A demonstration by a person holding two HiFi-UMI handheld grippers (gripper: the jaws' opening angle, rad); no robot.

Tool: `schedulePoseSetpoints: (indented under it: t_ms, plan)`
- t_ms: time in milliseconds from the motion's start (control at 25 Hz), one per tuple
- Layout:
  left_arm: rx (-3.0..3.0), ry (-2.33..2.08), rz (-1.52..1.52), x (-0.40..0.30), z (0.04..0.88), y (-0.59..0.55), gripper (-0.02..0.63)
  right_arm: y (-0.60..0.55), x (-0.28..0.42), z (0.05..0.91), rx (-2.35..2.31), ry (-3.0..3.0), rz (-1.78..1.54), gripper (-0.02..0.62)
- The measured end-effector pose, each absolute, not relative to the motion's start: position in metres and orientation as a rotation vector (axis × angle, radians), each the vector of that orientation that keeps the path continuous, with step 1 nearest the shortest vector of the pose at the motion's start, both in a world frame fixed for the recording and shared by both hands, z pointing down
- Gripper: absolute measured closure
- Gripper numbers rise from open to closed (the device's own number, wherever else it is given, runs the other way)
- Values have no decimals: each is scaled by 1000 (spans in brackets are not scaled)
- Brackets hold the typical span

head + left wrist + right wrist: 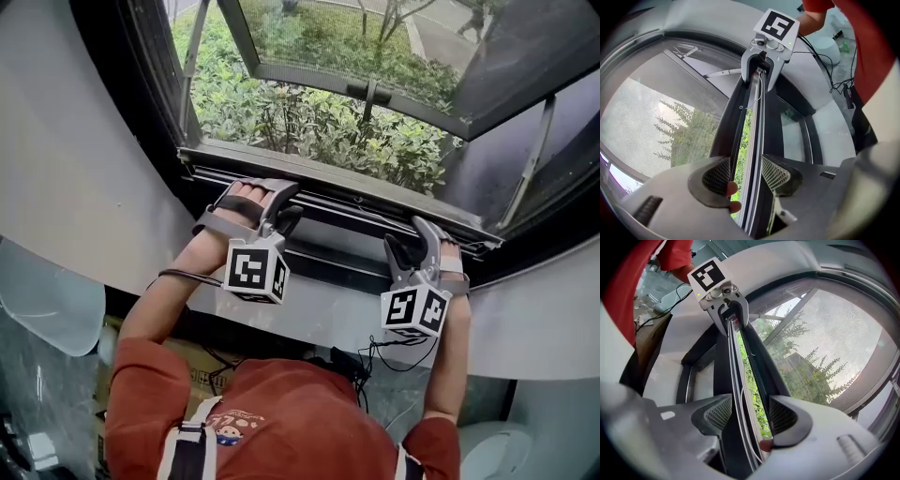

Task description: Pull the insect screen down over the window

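At the window (131, 103), we are finishing the job: the insect screen (661, 117) is already stretching its grey mesh over nearly the whole opening, and its pull bar (347, 192) is sitting low, just above the lower frame (337, 255). Only a thin strip of green (740, 154) is still showing between bar and frame, so we are judging that a last short push down is all that is left. The bar is lying level, its long axis running side to side along the frame, while the mesh is hanging upright above it, facing the shrubs (309, 112) outside. We are keeping the left claw (746, 174) near the bar's left end and the right claw (749, 414) near its right end, well apart. Each claw is standing wide, straddling the bar with its pads clear of it, so neither is gripping anything.
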State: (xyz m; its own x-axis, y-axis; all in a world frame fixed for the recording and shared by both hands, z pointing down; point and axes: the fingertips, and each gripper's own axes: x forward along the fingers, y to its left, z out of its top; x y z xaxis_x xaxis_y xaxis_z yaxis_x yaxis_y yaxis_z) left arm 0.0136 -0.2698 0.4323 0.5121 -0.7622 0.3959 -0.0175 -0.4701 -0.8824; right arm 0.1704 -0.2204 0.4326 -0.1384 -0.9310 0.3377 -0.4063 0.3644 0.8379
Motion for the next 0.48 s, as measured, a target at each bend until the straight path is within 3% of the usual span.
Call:
schedulePoseSetpoints:
  t_ms: [480]
  plan:
    - [-1888, 632, -1095, 13, 457, -268, 410, -218, 170, 460, 1150, -1729, -672, 334]
